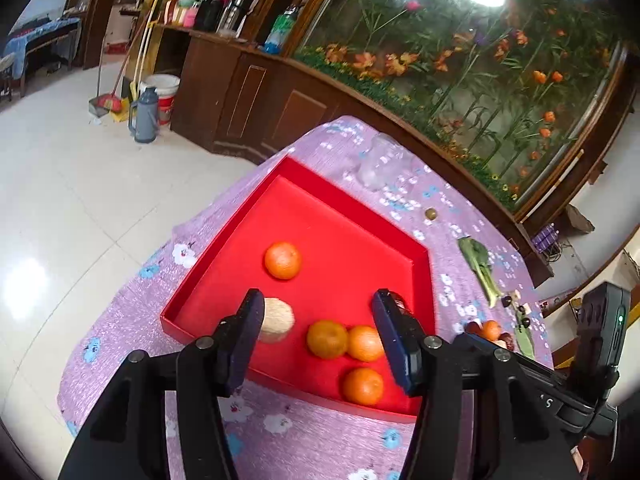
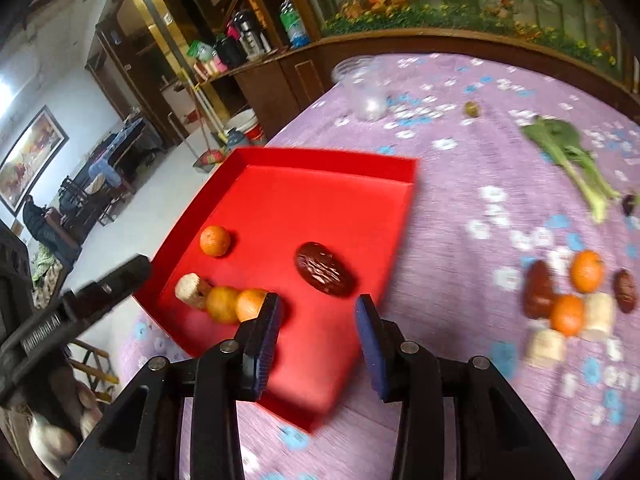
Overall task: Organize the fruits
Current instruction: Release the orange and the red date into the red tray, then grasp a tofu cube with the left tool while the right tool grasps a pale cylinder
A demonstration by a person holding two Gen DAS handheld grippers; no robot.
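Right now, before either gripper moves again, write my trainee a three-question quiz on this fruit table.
1. Multiple choice: besides oranges and a beige chunk, what lies in the red tray?
A. a dark red date
B. a leafy green
C. a clear cup

2. True or false: the leafy green lies inside the tray.

3. Count, from the right wrist view: how many loose oranges lie on the tablecloth outside the tray?

Key: 1 A. 2 False, it lies on the cloth, well apart from the tray. 3 Two.
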